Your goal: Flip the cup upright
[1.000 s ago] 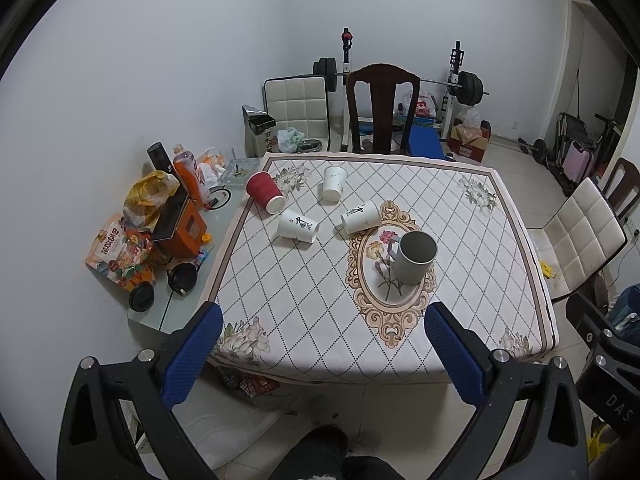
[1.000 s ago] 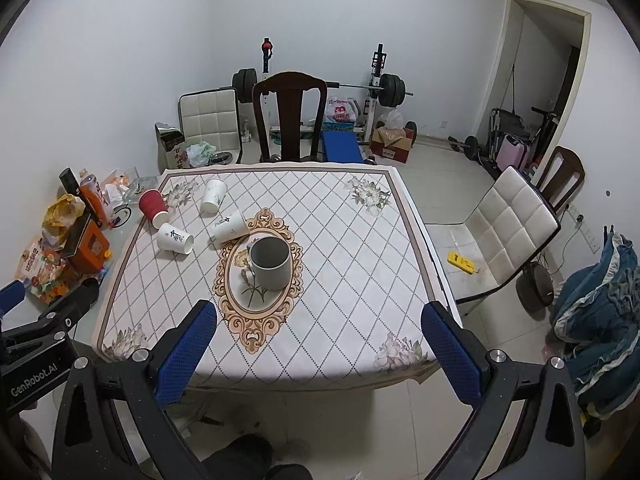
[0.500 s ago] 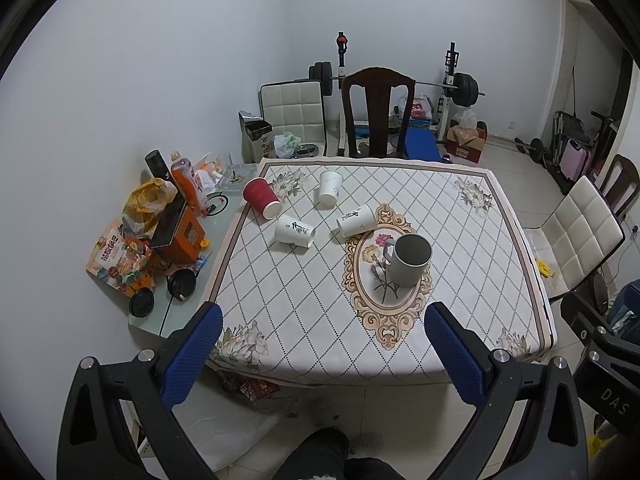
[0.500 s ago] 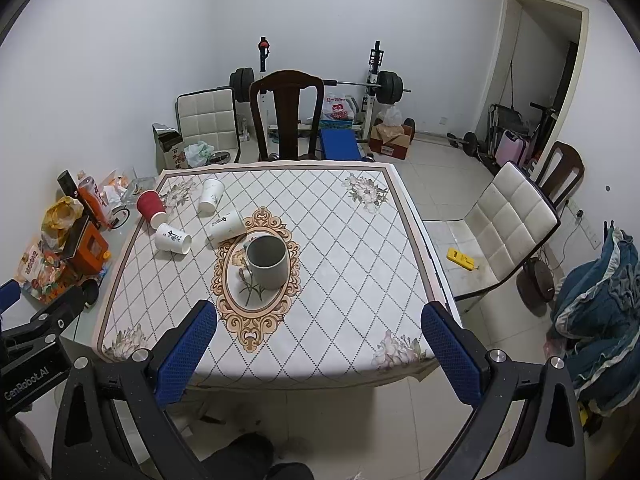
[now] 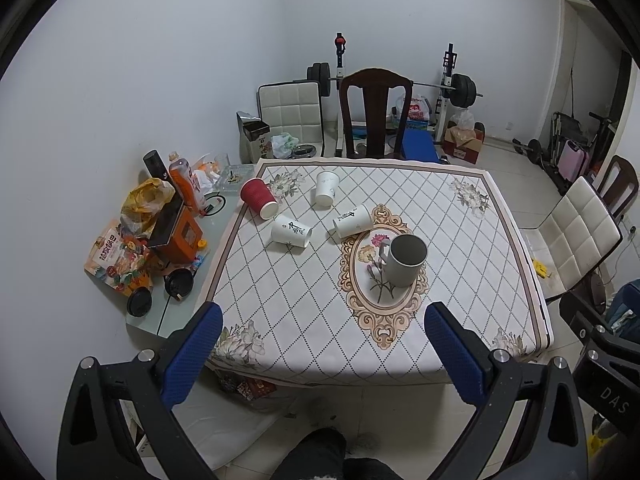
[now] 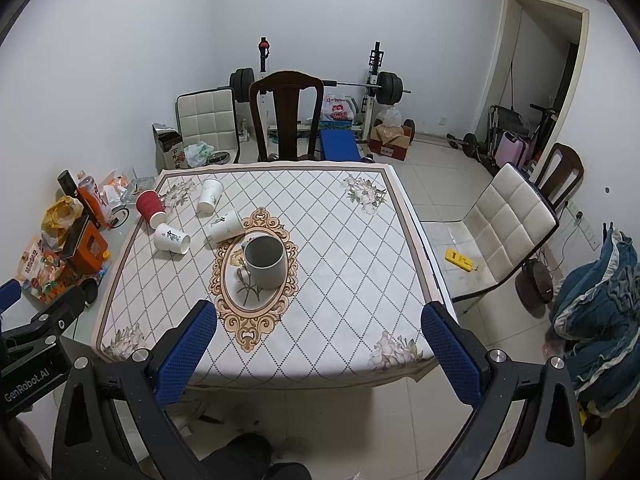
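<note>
A red paper cup [image 5: 259, 199] [image 6: 151, 207] and three white paper cups [image 5: 291, 232] [image 5: 352, 221] [image 5: 326, 188] lie on their sides at the far left of the table [image 5: 480, 280]. A grey mug [image 5: 404, 259] [image 6: 265, 261] stands upright on the oval motif at the table's centre. My left gripper [image 5: 324, 354] and right gripper [image 6: 320, 356] are both open and empty, held back from the table's near edge, well short of the cups.
A low side table [image 5: 160, 240] with snack bags, a bottle and lids stands left of the table. A dark wooden chair [image 5: 374, 112] is at the far side, a white padded chair [image 6: 508, 232] at the right. Weights and boxes line the back wall.
Both grippers have risen slightly, so the table appears a little lower in both views. Nothing on the table has moved.
</note>
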`<state>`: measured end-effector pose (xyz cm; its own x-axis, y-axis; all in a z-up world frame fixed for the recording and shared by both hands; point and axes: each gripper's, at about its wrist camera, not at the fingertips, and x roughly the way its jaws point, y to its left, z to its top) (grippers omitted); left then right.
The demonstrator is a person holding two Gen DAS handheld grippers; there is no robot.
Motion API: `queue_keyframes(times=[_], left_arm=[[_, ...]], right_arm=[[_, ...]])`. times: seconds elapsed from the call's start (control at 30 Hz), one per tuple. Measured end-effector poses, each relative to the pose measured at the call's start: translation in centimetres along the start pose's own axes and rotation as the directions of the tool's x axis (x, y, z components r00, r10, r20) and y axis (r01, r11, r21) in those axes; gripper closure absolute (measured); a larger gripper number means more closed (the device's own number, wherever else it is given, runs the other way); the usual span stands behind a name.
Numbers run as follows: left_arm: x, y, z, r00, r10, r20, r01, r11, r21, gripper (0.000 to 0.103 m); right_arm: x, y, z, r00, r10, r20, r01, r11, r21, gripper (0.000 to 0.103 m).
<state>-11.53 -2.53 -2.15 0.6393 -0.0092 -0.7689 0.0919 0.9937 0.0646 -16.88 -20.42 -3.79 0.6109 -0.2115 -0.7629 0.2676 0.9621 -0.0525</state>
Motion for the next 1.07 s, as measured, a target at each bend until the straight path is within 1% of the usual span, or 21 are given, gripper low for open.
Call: queue_keyframes(times=[0.57,1.07], left_arm=[[-0.24,-0.15,-0.04,1.000,0.001,-0.001,-0.001,1.000,0.003,0.000],[-0.30,-0.01,-0.27,1.000,-0.004,0.001,0.004,1.000,0.007,0.000]], right_arm=[[-0.48,-0.76,-0.17,1.000,0.010,-0.006,-0.010,1.000,0.000,0.000],[-0.86,-0.22,-0.52,1.000,0.014,-0.005,-0.014,1.000,-0.005,0.000]])
